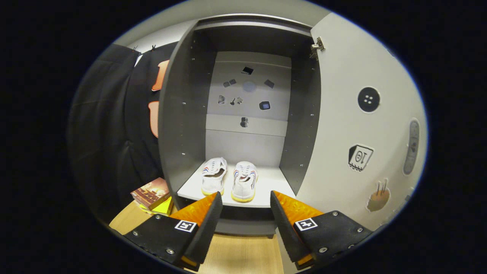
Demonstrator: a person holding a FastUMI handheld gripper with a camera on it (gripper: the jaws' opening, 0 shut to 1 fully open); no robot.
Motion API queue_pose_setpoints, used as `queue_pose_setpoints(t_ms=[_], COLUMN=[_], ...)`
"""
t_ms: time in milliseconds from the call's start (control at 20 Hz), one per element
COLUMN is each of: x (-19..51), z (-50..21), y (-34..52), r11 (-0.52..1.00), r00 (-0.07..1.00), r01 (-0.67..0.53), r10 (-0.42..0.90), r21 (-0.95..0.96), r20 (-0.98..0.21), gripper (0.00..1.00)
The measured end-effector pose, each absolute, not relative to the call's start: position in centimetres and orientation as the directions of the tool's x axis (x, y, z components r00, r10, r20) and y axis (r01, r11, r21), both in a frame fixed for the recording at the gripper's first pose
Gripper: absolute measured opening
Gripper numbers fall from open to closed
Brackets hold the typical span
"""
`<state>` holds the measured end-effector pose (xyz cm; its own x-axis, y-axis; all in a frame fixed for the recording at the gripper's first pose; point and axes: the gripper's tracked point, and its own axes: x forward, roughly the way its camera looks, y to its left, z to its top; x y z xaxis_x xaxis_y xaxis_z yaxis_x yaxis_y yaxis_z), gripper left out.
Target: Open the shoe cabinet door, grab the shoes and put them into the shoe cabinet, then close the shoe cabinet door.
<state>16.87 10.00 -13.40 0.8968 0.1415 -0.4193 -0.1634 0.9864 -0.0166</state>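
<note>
So we've got both shoes (229,180) sitting side by side on the shelf (272,182) inside the shoe cabinet (182,114), dead centre of the frame, heels toward us and their long axes running straight back into the cabinet. Our gripper (246,203) hangs just in front of the shelf edge with the fingers spread apart and nothing between them; the shoes lie just beyond the fingertips, the right-hand shoe nearly lined up with the gap.

Looks to us like the only job left is the door (354,125). It's swung wide open on the right side of the frame, right beside our right finger, hinge (317,46) up top. So the next move probably goes rightward, not forward.
</note>
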Motion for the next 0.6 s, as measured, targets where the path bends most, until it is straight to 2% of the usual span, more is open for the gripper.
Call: queue_pose_setpoints(t_ms=[250,450,600], x=[10.1,4.3,1.0], z=[-9.4,-8.2,-6.9], y=[6.5,3.1,-0.8], r11=[0.984,0.981,0.989], r00=[0.930,0.918,0.924], r01=[-0.172,-0.192,-0.147], r10=[0.150,0.182,0.150], r21=[-0.037,0.007,0.036], r20=[-0.335,-0.351,-0.351], gripper=[0.82,0.83,0.84])
